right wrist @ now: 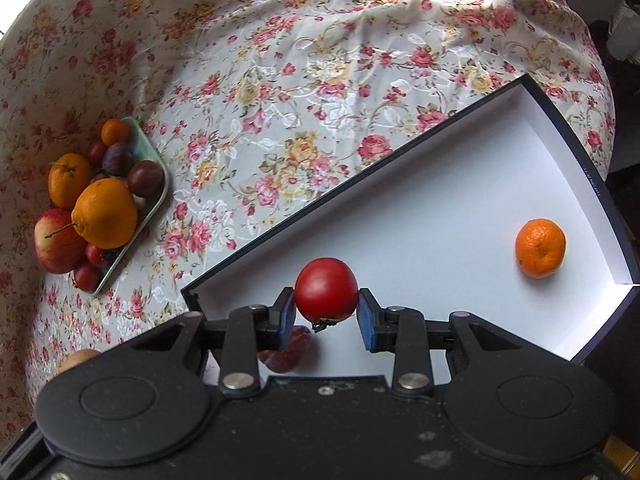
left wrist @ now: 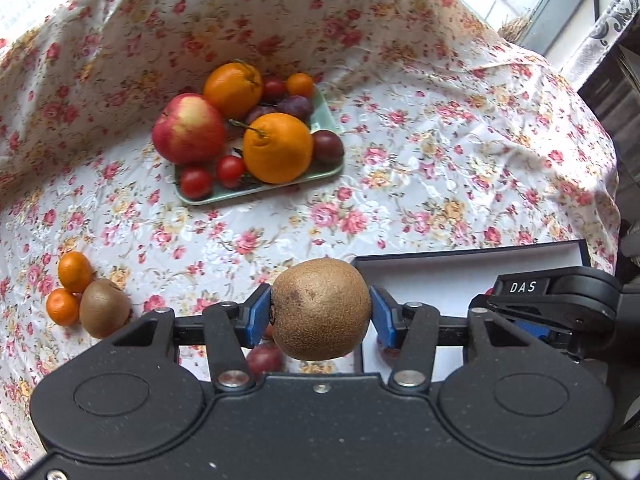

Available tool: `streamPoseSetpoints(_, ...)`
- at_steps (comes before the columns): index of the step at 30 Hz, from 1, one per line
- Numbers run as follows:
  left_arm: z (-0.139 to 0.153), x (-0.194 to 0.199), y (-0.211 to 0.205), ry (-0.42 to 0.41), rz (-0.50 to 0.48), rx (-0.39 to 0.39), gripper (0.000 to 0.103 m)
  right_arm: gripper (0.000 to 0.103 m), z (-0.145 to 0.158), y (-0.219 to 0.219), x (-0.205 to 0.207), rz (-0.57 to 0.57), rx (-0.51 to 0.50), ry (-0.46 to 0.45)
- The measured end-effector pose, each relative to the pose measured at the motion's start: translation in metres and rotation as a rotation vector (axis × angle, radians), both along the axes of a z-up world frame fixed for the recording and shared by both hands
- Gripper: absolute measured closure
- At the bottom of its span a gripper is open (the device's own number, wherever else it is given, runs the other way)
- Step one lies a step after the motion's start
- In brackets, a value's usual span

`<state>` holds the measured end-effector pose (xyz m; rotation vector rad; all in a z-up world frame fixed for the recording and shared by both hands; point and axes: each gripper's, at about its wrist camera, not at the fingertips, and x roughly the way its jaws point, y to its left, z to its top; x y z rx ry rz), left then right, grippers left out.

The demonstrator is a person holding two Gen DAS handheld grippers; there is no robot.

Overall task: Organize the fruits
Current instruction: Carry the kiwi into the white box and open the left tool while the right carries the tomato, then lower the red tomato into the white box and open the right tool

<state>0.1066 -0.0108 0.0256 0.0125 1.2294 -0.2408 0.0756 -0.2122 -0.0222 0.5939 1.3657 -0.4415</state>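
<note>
We see our left claw [left wrist: 321, 311] pinching a fuzzy brown kiwi [left wrist: 321, 309] between its blue pads, up above the bench with the flowery cloth [left wrist: 420, 168]. Our right claw [right wrist: 326, 312] pinches a round red tomato [right wrist: 326, 290] over the white box with dark edges [right wrist: 420, 216]. A small orange mandarin [right wrist: 540, 253] sits in that box (near its far side). The pale green tray [left wrist: 256, 194] holds an apple, oranges, plums and little tomatoes.

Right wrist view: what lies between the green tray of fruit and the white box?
Only bare floral tablecloth lies between the green tray and the white box; no fruit sits in that stretch. The right wrist view shows it.
</note>
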Motion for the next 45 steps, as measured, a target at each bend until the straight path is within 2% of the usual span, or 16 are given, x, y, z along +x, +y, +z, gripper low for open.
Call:
streamPoseSetpoints(5,-0.001,-0.001,-0.033,-0.002,-0.044,-0.002,0.045,0.068,-0.002,-0.032,-0.017,-0.064,-0.01,0.014)
streamPoseSetpoints(12,-0.018,-0.001,-0.069,0.028,-0.085,0.018,0.045,0.068,-0.004,-0.07,-0.038,-0.123,-0.02,0.028)
streamPoseSetpoints(22,-0.037,-0.007,-0.108,0.059,-0.13,0.049,0.045,0.068,-0.001,-0.093,-0.055,-0.142,-0.038,0.02)
streamPoseSetpoints(30,-0.033,-0.011,-0.117,0.03,-0.143,0.072,0.044,0.068,-0.002,-0.101,-0.057,-0.157,-0.055,0.019)
streamPoseSetpoints(37,-0.035,-0.008,-0.111,0.044,-0.13,0.073,0.044,0.068,-0.002,-0.099,-0.057,-0.151,-0.061,0.023)
streamPoseSetpoints(45,-0.034,-0.007,-0.109,0.041,-0.12,0.073,0.044,0.068,0.012,-0.092,-0.053,-0.107,-0.161,-0.033)
